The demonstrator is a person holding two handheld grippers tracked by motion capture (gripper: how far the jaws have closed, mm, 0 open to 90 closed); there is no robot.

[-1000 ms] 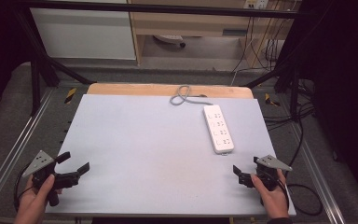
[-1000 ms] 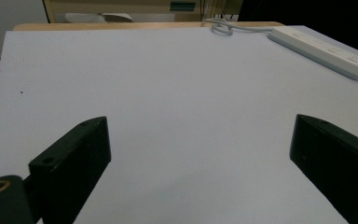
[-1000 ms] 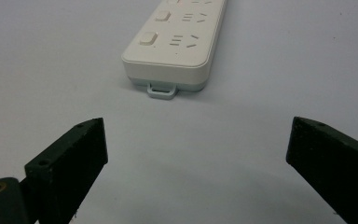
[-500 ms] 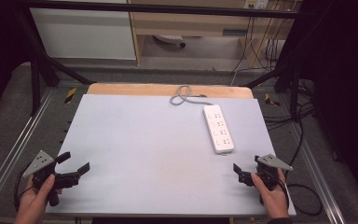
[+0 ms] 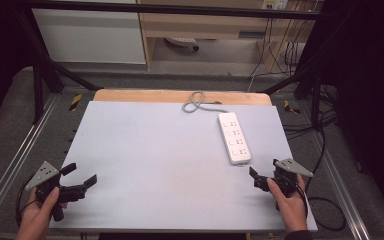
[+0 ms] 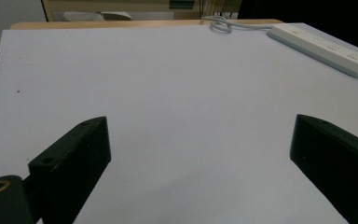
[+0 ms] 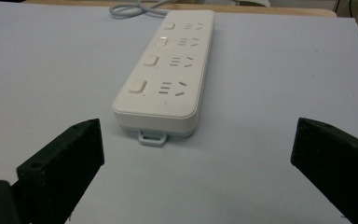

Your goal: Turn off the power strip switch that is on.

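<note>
A white power strip lies on the right half of the pale grey table, its grey cable looped at the far edge. My right gripper is open just short of the strip's near end. In the right gripper view the power strip lies straight ahead between the spread jaws of that gripper, not touching them. My left gripper is open at the table's near left corner, nothing in it. In the left gripper view that gripper faces bare table, the power strip far off at upper right.
A wooden strip borders the table's far edge. Black frame bars and metal rails flank the table. Cables trail on the floor at right. A white cabinet stands behind.
The right gripper has edged slightly forward toward the power strip. The left gripper has stayed where it was.
</note>
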